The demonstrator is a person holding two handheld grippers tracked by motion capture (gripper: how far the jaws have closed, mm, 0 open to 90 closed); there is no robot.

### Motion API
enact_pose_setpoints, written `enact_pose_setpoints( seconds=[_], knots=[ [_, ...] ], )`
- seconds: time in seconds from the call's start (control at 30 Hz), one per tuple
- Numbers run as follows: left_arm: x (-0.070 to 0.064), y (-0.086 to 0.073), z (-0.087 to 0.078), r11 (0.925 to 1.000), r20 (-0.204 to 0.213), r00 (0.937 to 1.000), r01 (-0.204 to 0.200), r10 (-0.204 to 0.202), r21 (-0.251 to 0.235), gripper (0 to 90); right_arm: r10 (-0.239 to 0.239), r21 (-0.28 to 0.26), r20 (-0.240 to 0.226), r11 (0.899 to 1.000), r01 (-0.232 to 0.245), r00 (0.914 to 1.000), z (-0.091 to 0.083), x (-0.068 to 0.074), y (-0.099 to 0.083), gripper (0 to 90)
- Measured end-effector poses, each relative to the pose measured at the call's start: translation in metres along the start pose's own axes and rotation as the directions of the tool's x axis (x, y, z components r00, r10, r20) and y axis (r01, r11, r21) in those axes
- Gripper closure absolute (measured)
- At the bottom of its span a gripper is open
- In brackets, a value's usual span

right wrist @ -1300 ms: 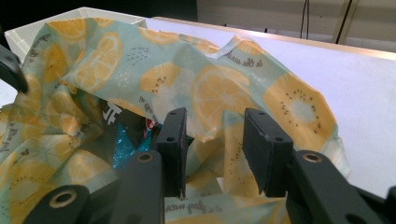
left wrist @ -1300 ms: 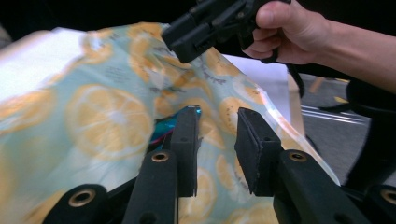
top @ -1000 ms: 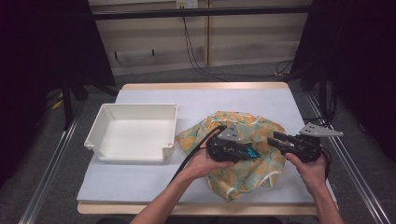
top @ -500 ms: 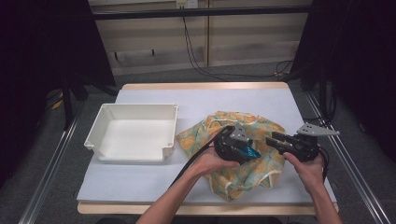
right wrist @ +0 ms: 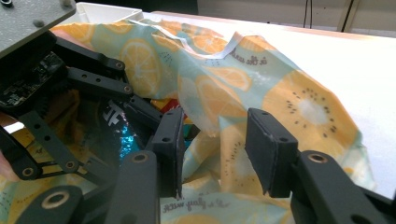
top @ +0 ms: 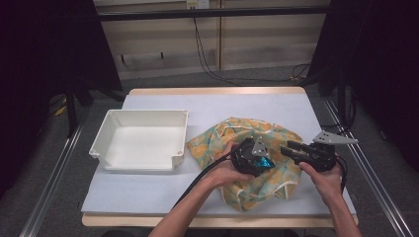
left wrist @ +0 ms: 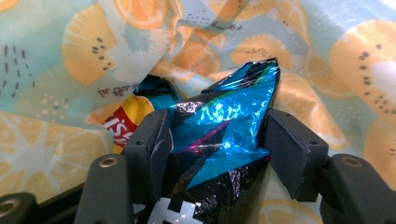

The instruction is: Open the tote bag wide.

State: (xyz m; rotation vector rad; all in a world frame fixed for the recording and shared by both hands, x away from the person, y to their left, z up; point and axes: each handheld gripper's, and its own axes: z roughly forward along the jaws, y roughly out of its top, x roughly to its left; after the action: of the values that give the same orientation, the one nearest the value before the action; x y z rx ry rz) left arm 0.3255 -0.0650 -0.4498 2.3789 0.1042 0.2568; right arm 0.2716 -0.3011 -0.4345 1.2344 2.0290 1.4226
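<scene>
My left gripper (left wrist: 212, 140) is clamped on a shiny blue snack packet (left wrist: 224, 135); the crinkled foil sits squarely between both pads, its pointed top corner rising just beyond my fingertips. Around and behind the packet lies the fruit-print cloth bag (left wrist: 327, 70), its opening just ahead of the gripper, with a yellow-and-red packet (left wrist: 123, 116) peeking out of it to the left of my left pad. In the high view this gripper (top: 257, 158) rests over the middle of the bag (top: 222, 138) on the worktop (top: 148, 192). My right gripper (right wrist: 215, 149) stands wide, a fold of the bag's cloth lying between its pads without being pinched. It (top: 295, 150) sits just beside my left one. The white tray (top: 143, 158) stands well apart, beyond my left gripper's far side.
</scene>
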Motion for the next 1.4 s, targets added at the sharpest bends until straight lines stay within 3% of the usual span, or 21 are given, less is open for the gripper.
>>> enact_pose_setpoints(
  seconds=[0.23, 0.33, 0.43, 0.47, 0.6, 0.7, 0.8, 0.9, 0.93, 1.0, 1.2, 1.27, 1.4],
  knots=[
    [-0.001, -0.001, 0.003, 0.9998, -0.007, 0.9999, -0.008, 0.008, 0.017, 40.8, -0.004, 0.004, -0.004, 1.0, 0.004, 1.0, 0.001, 0.002, 0.0, 57.6],
    [-0.002, -0.001, 0.005, 0.9995, -0.024, 0.9997, -0.009, 0.01, 0.032, 45.2, -0.004, 0.007, -0.006, 1.0, 0.004, 1.0, 0.001, 0.001, 0.0, 57.5],
    [0.0, -0.001, 0.005, 0.9986, -0.01, 0.9999, -0.008, 0.008, 0.053, 54.8, 0.001, 0.007, -0.004, 1.0, -0.001, 1.0, 0.002, 0.001, -0.001, 57.5],
    [0.0, -0.003, 0.006, 0.9987, 0.0, 1.0, 0.005, -0.005, 0.05, 65.0, 0.004, 0.007, -0.003, 1.0, -0.004, 1.0, 0.002, 0.001, -0.001, 57.5],
    [-0.001, -0.002, 0.008, 0.9979, -0.03, 0.9994, 0.018, -0.016, 0.062, 74.5, -0.004, 0.013, -0.007, 1.0, 0.004, 1.0, 0.002, 0.001, -0.001, 57.5],
    [0.002, -0.003, 0.006, 0.9974, -0.027, 0.9989, 0.039, -0.037, 0.061, 82.2, 0.001, 0.014, -0.005, 1.0, -0.001, 1.0, 0.003, 0.001, -0.001, 57.5],
    [0.008, -0.005, 0.0, 0.9959, -0.001, 0.9965, 0.084, -0.084, 0.034, 87.1, -0.004, 0.013, -0.012, 1.0, 0.004, 0.9999, 0.003, 0.002, -0.001, 57.5],
    [0.01, -0.006, -0.003, 0.9956, 0.016, 0.9957, 0.091, -0.091, 0.025, 88.1, -0.005, 0.012, -0.01, 1.0, 0.005, 0.9999, 0.002, 0.001, -0.001, 57.5],
    [0.012, -0.007, -0.008, 0.9933, 0.046, 0.9922, 0.116, -0.116, 0.002, 88.2, -0.005, 0.012, -0.013, 1.0, 0.005, 0.9999, 0.002, 0.002, -0.001, 57.5],
    [0.013, -0.009, -0.014, 0.99, 0.058, 0.9887, 0.139, -0.138, -0.023, 88.3, -0.008, 0.012, -0.013, 1.0, 0.008, 0.9999, 0.001, 0.002, 0.0, 57.5],
    [0.017, -0.007, -0.036, 0.9802, 0.097, 0.9827, 0.168, -0.158, -0.105, 88.4, -0.023, -0.001, -0.031, 1.0, 0.023, 0.9993, -0.002, 0.008, 0.006, 55.0],
    [0.016, -0.006, -0.043, 0.9733, 0.108, 0.9796, 0.183, -0.169, -0.138, 88.4, -0.03, -0.005, -0.034, 1.0, 0.03, 0.999, -0.003, 0.01, 0.009, 53.9],
    [0.017, -0.005, -0.056, 0.9684, 0.12, 0.9782, 0.188, -0.169, -0.164, 88.4, -0.044, -0.017, -0.035, 0.999, 0.043, 0.9984, -0.003, 0.013, 0.016, 51.2]
  ],
)
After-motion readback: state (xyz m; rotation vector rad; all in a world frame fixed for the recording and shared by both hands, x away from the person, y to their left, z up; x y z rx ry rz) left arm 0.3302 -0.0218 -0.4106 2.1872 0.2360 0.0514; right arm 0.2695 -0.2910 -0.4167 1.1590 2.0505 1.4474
